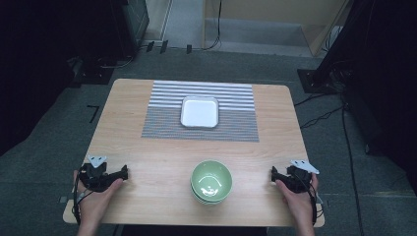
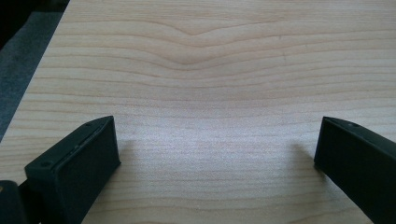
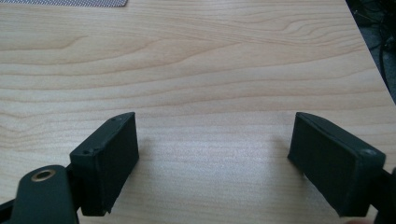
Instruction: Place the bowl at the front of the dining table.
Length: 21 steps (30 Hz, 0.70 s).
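**Both hand-held grippers wide open, resting at the near bench corners**

I see the left hand-held gripper (image 1: 124, 173) with jaws spread wide, holding nothing, bare wood between them in its own view (image 2: 217, 154). The right hand-held gripper (image 1: 273, 174) is equally wide open and empty (image 3: 212, 149). Both sit low over the pale wooden bench (image 1: 147, 162), which stands on grey floor (image 1: 44, 132) in a dim room with cables. The stacked green bowls (image 1: 211, 181) lie between the two grippers, well apart from each. Beyond them, a white square tray (image 1: 199, 112) sits on a striped mat (image 1: 236, 98).
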Available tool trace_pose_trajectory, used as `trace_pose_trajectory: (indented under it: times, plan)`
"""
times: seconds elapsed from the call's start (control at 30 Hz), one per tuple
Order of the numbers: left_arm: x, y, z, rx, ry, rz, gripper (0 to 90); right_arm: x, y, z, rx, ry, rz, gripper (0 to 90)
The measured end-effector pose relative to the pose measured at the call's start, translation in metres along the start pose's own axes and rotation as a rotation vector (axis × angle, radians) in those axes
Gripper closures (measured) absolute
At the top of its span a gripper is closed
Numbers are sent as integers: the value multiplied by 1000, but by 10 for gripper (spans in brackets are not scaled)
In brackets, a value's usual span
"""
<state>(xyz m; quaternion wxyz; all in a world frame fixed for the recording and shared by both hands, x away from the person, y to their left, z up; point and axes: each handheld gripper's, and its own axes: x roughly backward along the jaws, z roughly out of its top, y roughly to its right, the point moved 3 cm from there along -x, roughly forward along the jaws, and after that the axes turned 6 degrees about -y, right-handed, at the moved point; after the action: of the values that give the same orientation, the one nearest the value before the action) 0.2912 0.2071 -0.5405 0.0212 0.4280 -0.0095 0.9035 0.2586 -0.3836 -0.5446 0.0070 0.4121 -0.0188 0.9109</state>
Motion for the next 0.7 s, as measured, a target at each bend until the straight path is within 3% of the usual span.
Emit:
trace_pose_trajectory:
  times: [0.27, 0.33, 0.43, 0.57, 0.63, 0.7]
  plan:
    - [3, -1, -1, -28, -3, -22, 1, 0, -4, 2, -13, 21, 11, 254]
    - [4, 0, 0, -43, -2, -9, 37, 4, -6, 3, -52, 46, 50, 270]
    - [6, 2, 1, -42, -2, 7, 60, 10, -10, 4, -53, 63, 55, 270]
    - [13, 8, 4, -47, 22, -10, 59, 23, -23, 10, -35, 101, 110, 268]
    - [18, 13, 8, -55, 40, -12, 59, 37, -37, 21, -28, 152, 164, 267]
    - [22, 19, 14, -56, 62, -20, 59, 42, -42, 24, -26, 160, 175, 267]
